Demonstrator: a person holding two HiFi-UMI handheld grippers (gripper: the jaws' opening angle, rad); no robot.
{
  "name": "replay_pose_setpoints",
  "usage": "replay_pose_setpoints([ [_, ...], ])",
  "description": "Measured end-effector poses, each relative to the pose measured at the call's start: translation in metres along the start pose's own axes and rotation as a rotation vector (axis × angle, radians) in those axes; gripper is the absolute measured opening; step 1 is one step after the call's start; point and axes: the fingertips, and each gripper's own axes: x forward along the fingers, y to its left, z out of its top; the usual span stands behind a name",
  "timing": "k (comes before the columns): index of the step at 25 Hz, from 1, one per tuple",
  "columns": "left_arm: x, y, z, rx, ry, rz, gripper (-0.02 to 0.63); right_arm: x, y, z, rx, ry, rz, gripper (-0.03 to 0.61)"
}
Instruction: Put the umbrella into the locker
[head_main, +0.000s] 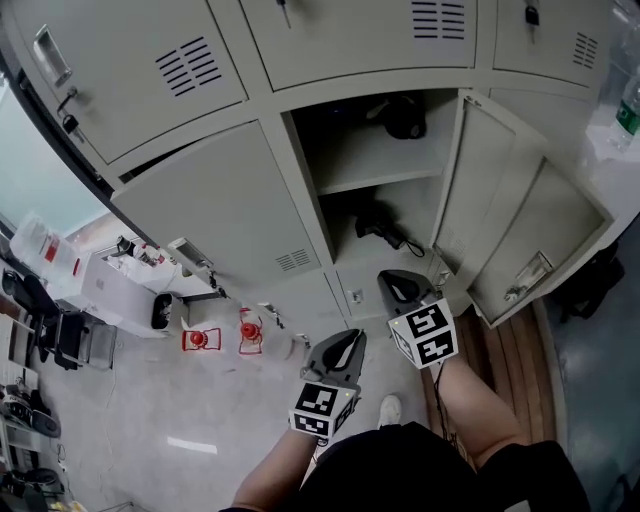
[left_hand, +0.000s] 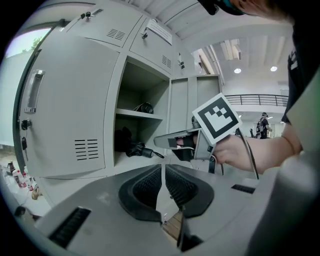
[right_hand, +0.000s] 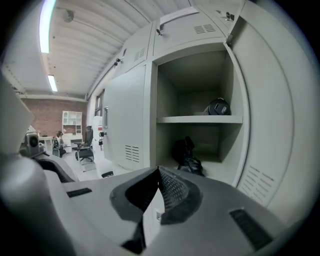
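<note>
Lying free on the locker's (head_main: 303, 185) lower shelf (right_hand: 220, 172), the umbrella (head_main: 378, 228); left hand-held gripper (head_main: 350, 340) and right hand-held gripper (head_main: 395, 281) have jaws together, empty; only the left gripper view shows the right one side-on

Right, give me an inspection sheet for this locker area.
Surface: pale floor; open locker with an upper and a lower shelf.
Job's things: black umbrella lies on the lower shelf.
Clutter: dark round thing on the upper shelf; two red things on the floor; white boxes at left.
Grippers: left gripper shut, empty; right gripper shut, empty; both outside the locker.
Cables: one cable hangs from the right gripper.
Surroundings: closed lockers beside and above.
</note>
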Motion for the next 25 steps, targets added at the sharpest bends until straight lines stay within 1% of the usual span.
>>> replay_pose_setpoints([
  [5, -0.036, -0.001, -0.010, -0.009, -0.007, -0.021, 0.034, -0.024, 0.044, -0.021, 0.048, 0.030, -0.004, 0.054],
  [11, -0.081, -0.006, -0.027, -0.034, -0.018, -0.045, 0.034, -0.057, 0.098, -0.041, 0.053, 0.064, -0.013, 0.054],
  [18, -0.120, -0.017, -0.050, -0.049, -0.022, -0.076, 0.034, -0.092, 0.138, -0.059, 0.067, 0.083, -0.042, 0.054],
  [25, -0.144, -0.023, -0.067, -0.077, -0.016, -0.096, 0.034, -0.117, 0.168, -0.071, 0.069, 0.099, -0.058, 0.054],
])
